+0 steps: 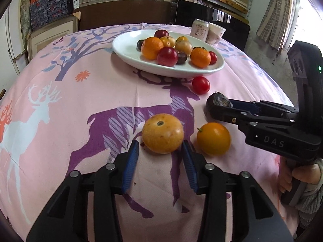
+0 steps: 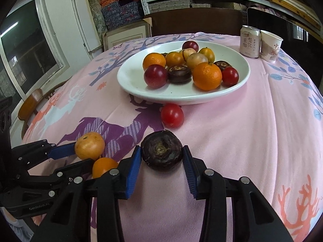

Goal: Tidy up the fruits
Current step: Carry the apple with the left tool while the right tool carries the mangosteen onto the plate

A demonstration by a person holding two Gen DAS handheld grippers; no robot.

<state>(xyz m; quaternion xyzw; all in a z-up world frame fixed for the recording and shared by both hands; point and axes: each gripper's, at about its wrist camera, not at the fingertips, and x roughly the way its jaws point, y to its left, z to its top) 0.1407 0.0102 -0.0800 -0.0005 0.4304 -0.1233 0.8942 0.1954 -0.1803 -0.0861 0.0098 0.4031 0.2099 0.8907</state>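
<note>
A white oval plate point(image 1: 129, 49) point(image 2: 133, 80) holds several oranges, plums and dark fruits. On the cloth before it lie a red tomato point(image 1: 200, 85) point(image 2: 172, 115), a yellow-orange round fruit point(image 1: 162, 133) point(image 2: 89, 145), a small orange fruit point(image 1: 213, 138) point(image 2: 104, 166) and a dark brown fruit point(image 1: 219, 100) point(image 2: 162, 153). My left gripper point(image 1: 160, 147) point(image 2: 80, 157) is open, its tips on either side of the yellow-orange fruit. My right gripper point(image 2: 161, 153) point(image 1: 214, 109) is open around the dark fruit, its blue pads close against the fruit's sides.
A drink can point(image 1: 199, 29) point(image 2: 250, 41) and a paper cup point(image 1: 215, 33) point(image 2: 270, 46) stand behind the plate at the right. The table has a pink deer-print cloth point(image 1: 60, 111) point(image 2: 242, 131). Shelves, boxes and a chair lie beyond the far edge.
</note>
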